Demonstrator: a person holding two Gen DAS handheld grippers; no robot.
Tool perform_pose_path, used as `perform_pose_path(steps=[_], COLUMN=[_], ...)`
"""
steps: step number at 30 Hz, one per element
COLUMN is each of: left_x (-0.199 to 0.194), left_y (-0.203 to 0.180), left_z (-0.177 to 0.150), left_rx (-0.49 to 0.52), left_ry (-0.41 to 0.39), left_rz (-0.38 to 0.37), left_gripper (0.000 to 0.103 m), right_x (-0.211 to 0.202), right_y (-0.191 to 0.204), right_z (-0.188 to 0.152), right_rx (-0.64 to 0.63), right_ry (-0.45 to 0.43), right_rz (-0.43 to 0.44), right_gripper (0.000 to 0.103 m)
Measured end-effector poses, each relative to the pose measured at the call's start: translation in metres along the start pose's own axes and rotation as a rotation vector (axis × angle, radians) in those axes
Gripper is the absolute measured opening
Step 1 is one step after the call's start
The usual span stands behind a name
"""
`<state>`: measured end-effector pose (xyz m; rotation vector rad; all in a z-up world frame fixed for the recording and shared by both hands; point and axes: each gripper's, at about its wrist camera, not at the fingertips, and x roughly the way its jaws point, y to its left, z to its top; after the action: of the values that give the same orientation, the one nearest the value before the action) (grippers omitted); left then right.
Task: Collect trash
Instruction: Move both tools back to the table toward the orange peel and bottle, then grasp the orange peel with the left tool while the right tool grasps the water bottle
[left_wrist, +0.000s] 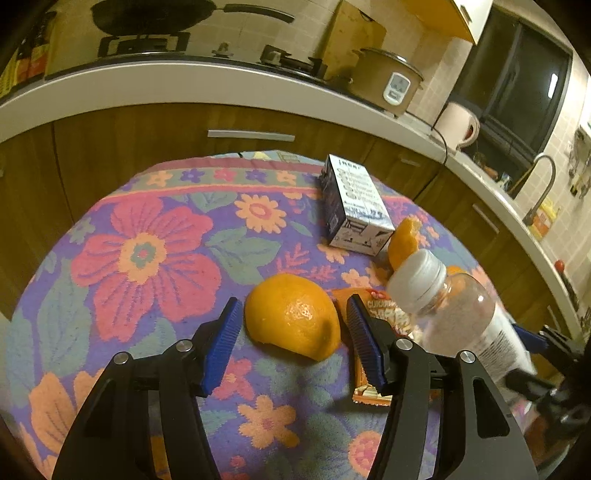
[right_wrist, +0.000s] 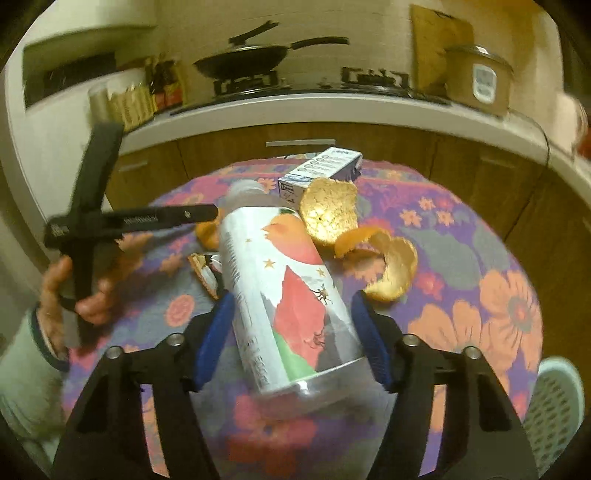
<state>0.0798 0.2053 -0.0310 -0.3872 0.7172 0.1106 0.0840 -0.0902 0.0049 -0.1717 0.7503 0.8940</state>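
My right gripper is shut on a clear plastic bottle with a colourful label and white cap, held above the table; it also shows in the left wrist view. My left gripper is open, its blue pads either side of a large orange peel lying on the flowered tablecloth. Its right finger sits over an orange snack wrapper. A small carton lies further back, with another peel beside it. Curled peels show in the right wrist view.
A round table stands before wooden cabinets and a white counter with a wok, rice cooker and sink tap. A pale perforated basket is at the lower right of the table.
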Motion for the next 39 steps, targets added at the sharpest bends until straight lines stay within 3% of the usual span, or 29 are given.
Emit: perform_pose_path(steps=[2,3,4,6,8,9,11,13,14,15,16,17,25,36,39], left_x=[0.003,0.006,0.01,0.015,0.019,0.021,0.025,0.024,0.023,0.021,0.02,0.018,-0.005,-0.009,-0.008], left_y=[-0.002,-0.003,-0.006,-0.01,-0.018,-0.02,-0.024,-0.025,-0.025,-0.024,-0.023,-0.021,-0.009,-0.024,-0.025], left_z=[0.001,0.001,0.002,0.003,0.003,0.003,0.002,0.001,0.001,0.0,0.0,-0.001,-0.003,-0.007,-0.007], left_rx=[0.011,0.018,0.031,0.056,0.094,0.106,0.127,0.139,0.139,0.135,0.126,0.115,0.049,0.112,0.115], left_ry=[0.013,0.025,0.042,0.061,0.071,0.075,0.083,0.075,0.073,0.067,0.067,0.062,-0.039,-0.064,-0.064], left_rz=[0.006,0.013,0.027,0.052,0.085,0.1,0.136,0.136,0.131,0.124,0.102,0.087,0.052,0.06,0.059], left_gripper=[0.061,0.062,0.062,0.062,0.06,0.06,0.056,0.046,0.038,0.033,0.018,0.017,0.016,0.016,0.016], right_x=[-0.009,-0.013,-0.021,-0.032,-0.036,-0.037,-0.038,-0.041,-0.044,-0.045,-0.045,-0.044,-0.005,0.018,0.021], right_y=[-0.003,-0.004,-0.006,-0.008,-0.012,-0.015,-0.021,-0.025,-0.025,-0.025,-0.024,-0.022,-0.004,0.033,0.036], right_z=[-0.004,-0.007,-0.009,-0.012,-0.016,-0.018,-0.02,-0.022,-0.022,-0.021,-0.019,-0.017,-0.016,-0.024,-0.025], right_rx=[0.041,0.059,0.078,0.093,0.115,0.127,0.155,0.167,0.163,0.153,0.137,0.12,-0.007,-0.206,-0.234], right_ry=[-0.007,-0.009,-0.027,-0.04,-0.03,-0.031,-0.022,-0.04,-0.058,-0.063,-0.066,-0.06,0.02,0.05,0.05], right_rz=[-0.026,-0.039,-0.076,-0.116,-0.087,-0.065,-0.027,-0.034,-0.034,-0.018,-0.006,-0.024,-0.106,-0.298,-0.325], right_gripper=[0.052,0.037,0.029,0.02,0.021,0.021,0.033,0.086,0.089,0.089,0.089,0.089,0.089,0.089,0.079])
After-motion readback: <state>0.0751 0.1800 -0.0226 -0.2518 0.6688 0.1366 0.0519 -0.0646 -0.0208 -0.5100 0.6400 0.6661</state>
